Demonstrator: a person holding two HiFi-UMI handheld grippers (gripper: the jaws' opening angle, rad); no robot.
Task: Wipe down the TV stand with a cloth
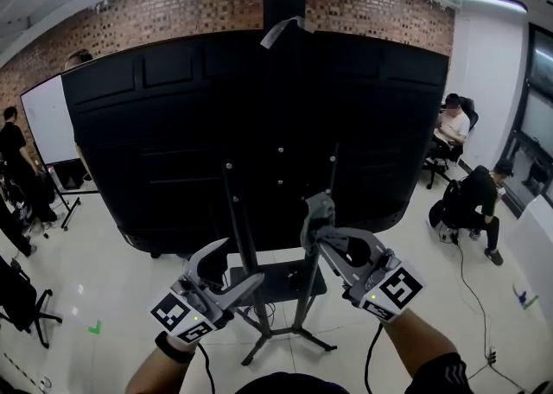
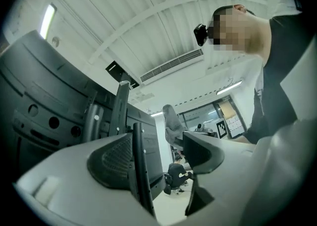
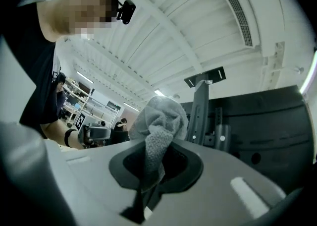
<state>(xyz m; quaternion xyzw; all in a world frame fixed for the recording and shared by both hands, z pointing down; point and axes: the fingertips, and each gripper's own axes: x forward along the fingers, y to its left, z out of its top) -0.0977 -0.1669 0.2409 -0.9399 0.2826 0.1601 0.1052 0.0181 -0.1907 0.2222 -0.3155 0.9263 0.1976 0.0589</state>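
Observation:
The TV stand holds a large black screen (image 1: 259, 124), seen from the back, on two thin uprights (image 1: 240, 228) above a small dark shelf (image 1: 276, 280) and splayed legs. My right gripper (image 1: 318, 232) is shut on a bunched grey cloth (image 1: 318, 209), held close to the right upright just above the shelf. In the right gripper view the cloth (image 3: 159, 121) sticks up from the closed jaws of my right gripper (image 3: 153, 158). My left gripper (image 1: 238, 278) is open by the left upright. In the left gripper view that upright (image 2: 141, 170) runs between the jaws of my left gripper (image 2: 158, 153), against the left pad.
A whiteboard (image 1: 47, 120) stands at the left with people near it. One person (image 1: 454, 124) sits at the right and another (image 1: 475, 202) crouches on the white floor. An office chair (image 1: 22, 297) is at the lower left. A brick wall lies behind.

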